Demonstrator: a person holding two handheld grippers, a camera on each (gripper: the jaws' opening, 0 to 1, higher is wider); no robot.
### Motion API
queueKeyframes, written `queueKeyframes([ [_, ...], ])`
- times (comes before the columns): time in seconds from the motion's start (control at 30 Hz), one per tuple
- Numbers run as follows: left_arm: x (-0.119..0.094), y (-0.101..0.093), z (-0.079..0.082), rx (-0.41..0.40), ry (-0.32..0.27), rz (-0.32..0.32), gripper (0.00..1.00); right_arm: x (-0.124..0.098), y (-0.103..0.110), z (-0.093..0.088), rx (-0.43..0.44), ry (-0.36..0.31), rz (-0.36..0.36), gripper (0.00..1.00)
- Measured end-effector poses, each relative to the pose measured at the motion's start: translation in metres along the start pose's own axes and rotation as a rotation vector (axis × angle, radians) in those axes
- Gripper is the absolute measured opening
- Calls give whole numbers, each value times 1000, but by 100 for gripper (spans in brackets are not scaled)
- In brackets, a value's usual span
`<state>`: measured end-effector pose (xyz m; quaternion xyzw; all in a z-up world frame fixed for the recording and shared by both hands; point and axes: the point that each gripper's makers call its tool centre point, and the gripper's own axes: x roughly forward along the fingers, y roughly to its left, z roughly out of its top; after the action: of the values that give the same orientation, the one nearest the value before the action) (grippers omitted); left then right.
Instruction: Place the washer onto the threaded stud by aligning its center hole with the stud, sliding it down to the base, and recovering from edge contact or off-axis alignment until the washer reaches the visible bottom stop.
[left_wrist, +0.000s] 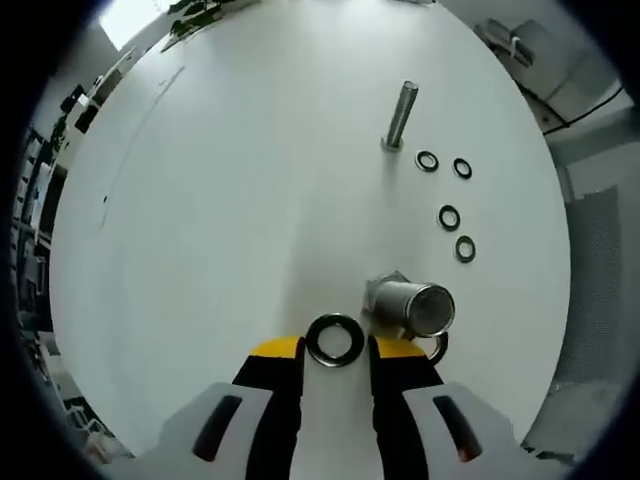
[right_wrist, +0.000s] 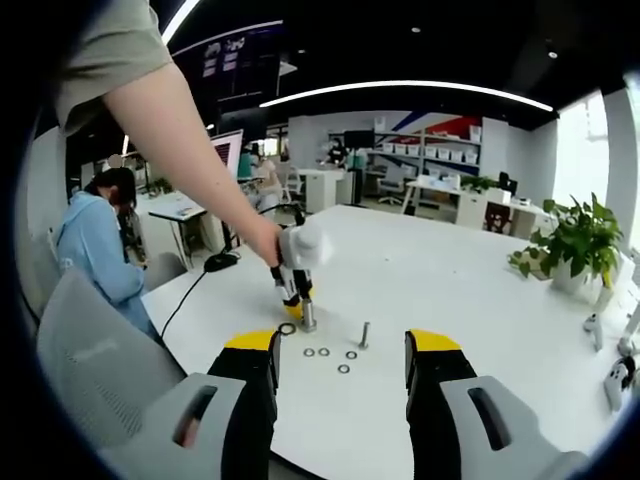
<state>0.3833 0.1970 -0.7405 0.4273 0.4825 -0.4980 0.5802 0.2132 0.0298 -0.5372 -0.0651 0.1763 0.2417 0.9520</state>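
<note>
Where the left gripper (left_wrist: 336, 352) looks down on the white table (left_wrist: 230, 230), a dark ring-shaped washer (left_wrist: 335, 340) with a wide centre hole sits between its two yellow-tipped jaws, which are closed in to its edges and appear to have hold of it. Just to the right of that washer stands a thick metal stud (left_wrist: 410, 304) on a hexagonal base, seen nearly end-on, its flat round top facing the camera; another dark ring (left_wrist: 436, 347) shows partly behind its lower side. The held washer lies just beside the stud, not over it. Farther up the table a slimmer bolt (left_wrist: 400, 116) stands upright, with four small washers (left_wrist: 449, 217) scattered loosely on the surface near it. In the right gripper view, the right gripper (right_wrist: 342, 352) hangs above the table edge with its jaws spread wide apart and nothing between them. That view also shows a person's arm (right_wrist: 175, 120) reaching down with the left gripper to the stud (right_wrist: 309, 316). No trays, boxes or other containers can be made out near the work area.
</note>
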Motion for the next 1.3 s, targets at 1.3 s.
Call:
queueKeyframes([
  [1.3,-4,-5,1,71,38,-7,20,0,0,-1,5,3,3,50],
])
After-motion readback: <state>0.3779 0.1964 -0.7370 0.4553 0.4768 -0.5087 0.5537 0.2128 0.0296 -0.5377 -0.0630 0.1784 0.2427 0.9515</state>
